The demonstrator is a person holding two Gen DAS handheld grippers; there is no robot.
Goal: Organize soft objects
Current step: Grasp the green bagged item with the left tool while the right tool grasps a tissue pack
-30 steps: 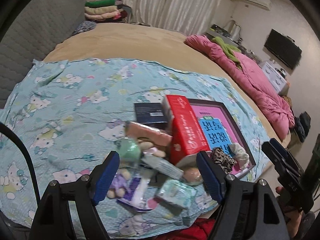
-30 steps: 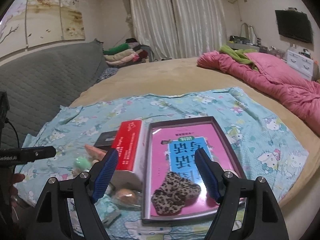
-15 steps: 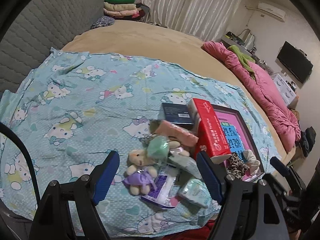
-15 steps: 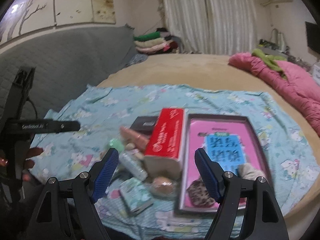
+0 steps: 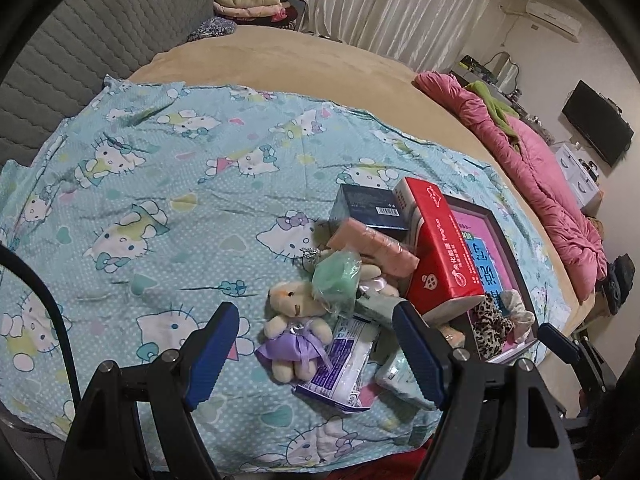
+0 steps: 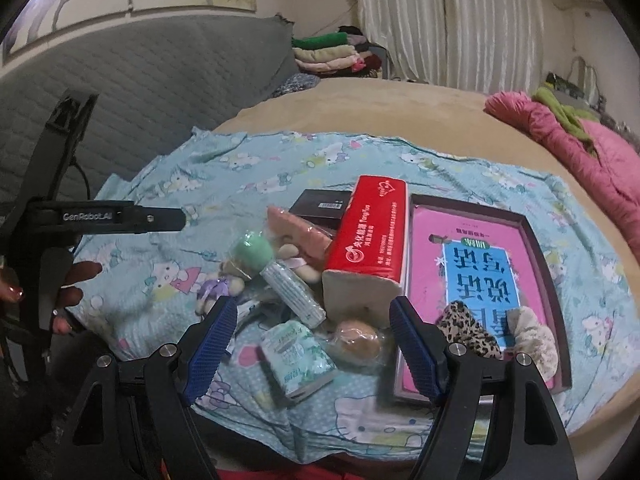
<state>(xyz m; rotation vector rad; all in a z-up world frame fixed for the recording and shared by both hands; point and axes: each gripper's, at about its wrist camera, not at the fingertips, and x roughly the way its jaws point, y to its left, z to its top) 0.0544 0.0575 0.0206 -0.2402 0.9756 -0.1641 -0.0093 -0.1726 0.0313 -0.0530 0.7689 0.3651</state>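
A heap of small items lies on a blue cat-print cloth on the bed. In it are a teddy bear in a purple dress, a green puff in plastic, a pink pack, a red tissue box and a purple-and-white packet. My left gripper hovers open above the bear, holding nothing. My right gripper is open over a teal tissue pack and a tan puff. A leopard scrunchie and a grey scrunchie lie in the tray.
The tray holds a pink-and-blue book. A dark box sits behind the heap. A pink quilt lies at the bed's right, folded clothes at the far end, and a grey padded headboard to the left. A hand holds the left gripper.
Both grippers have swung left across the heap and dropped a little. The bear has come into the left wrist view. The right view now centres on the small packs instead of the tray.
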